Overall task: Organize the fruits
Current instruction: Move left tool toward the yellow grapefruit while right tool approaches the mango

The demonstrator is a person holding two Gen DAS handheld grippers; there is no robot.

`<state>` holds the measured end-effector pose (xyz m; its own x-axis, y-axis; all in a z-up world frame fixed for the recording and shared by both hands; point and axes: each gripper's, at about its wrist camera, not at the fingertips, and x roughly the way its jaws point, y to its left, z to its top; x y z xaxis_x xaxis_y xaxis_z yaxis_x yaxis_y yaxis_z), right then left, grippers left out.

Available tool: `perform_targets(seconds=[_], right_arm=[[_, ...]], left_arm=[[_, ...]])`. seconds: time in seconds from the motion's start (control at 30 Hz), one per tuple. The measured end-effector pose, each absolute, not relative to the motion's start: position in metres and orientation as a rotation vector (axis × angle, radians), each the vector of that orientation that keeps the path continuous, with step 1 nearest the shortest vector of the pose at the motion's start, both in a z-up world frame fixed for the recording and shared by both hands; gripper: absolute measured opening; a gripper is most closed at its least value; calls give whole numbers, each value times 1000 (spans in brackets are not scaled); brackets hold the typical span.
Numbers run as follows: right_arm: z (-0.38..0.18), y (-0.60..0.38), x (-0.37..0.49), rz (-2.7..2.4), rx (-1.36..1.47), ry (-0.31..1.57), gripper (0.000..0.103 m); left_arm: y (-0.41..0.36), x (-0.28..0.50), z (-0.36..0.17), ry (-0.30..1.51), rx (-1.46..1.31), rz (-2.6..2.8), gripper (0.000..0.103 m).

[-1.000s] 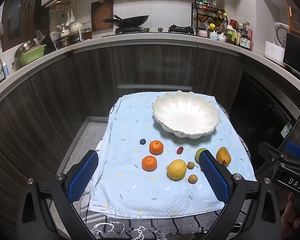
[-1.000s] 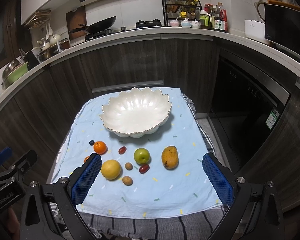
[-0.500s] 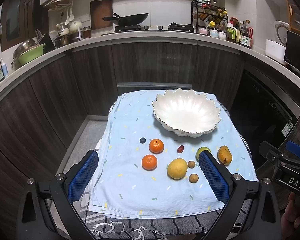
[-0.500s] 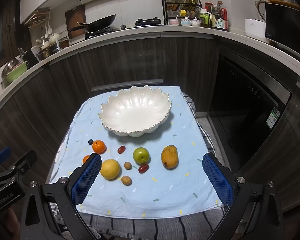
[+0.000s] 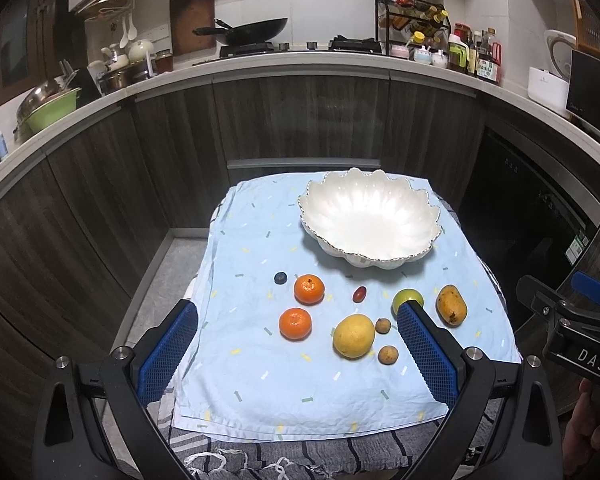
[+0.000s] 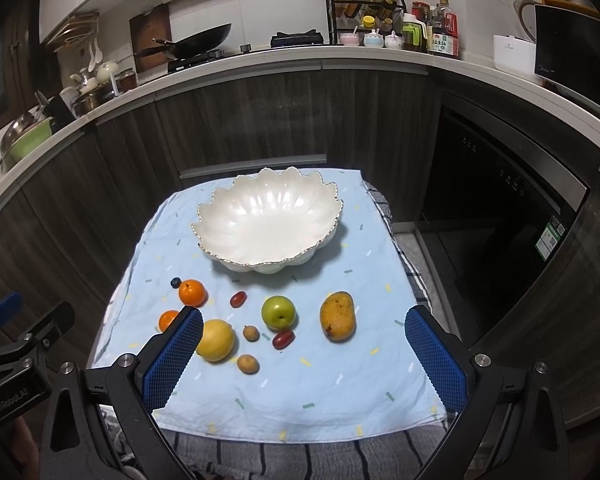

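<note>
Nothing is sorted yet: the scalloped white ceramic bowl (image 6: 268,228) at the far end of the pale blue cloth (image 6: 320,392) stands empty. Nearer lie two oranges, a yellow lemon (image 6: 216,339), a green apple (image 6: 278,312), a yellow mango (image 6: 337,315) and several small fruits, all untouched. Left tongs (image 5: 298,354) and right tongs (image 6: 300,358) hover spread wide, holding nothing.

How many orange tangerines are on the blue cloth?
2. One tangerine sits beside the blueberry; the other tangerine lies nearer the camera, left of the yellow lemon. None seem hidden.
</note>
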<state>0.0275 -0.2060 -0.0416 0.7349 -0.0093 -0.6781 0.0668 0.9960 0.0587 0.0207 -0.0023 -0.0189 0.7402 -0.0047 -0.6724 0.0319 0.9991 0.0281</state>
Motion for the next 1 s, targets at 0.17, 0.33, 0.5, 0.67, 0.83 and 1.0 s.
perform_targets(seconds=[0.17, 0.33, 0.5, 0.67, 0.83, 1.0], right_arm=[[-47, -209, 35, -50, 73, 754, 102], [-56, -212, 42, -54, 73, 775, 102], [-67, -216, 52, -62, 73, 796, 102], [-78, -219, 60, -69, 58, 807, 102], [-94, -221, 70, -73, 42, 828, 98], [-107, -224, 78, -69, 31, 846, 94]], left_arm=[[-8, 31, -25, 758, 63, -36, 99], [-16, 40, -33, 764, 98, -61, 99], [-24, 49, -41, 773, 129, -88, 99], [-32, 58, -51, 778, 152, -126, 98], [-40, 70, -64, 783, 174, -150, 97], [-48, 77, -79, 786, 196, -188, 95]])
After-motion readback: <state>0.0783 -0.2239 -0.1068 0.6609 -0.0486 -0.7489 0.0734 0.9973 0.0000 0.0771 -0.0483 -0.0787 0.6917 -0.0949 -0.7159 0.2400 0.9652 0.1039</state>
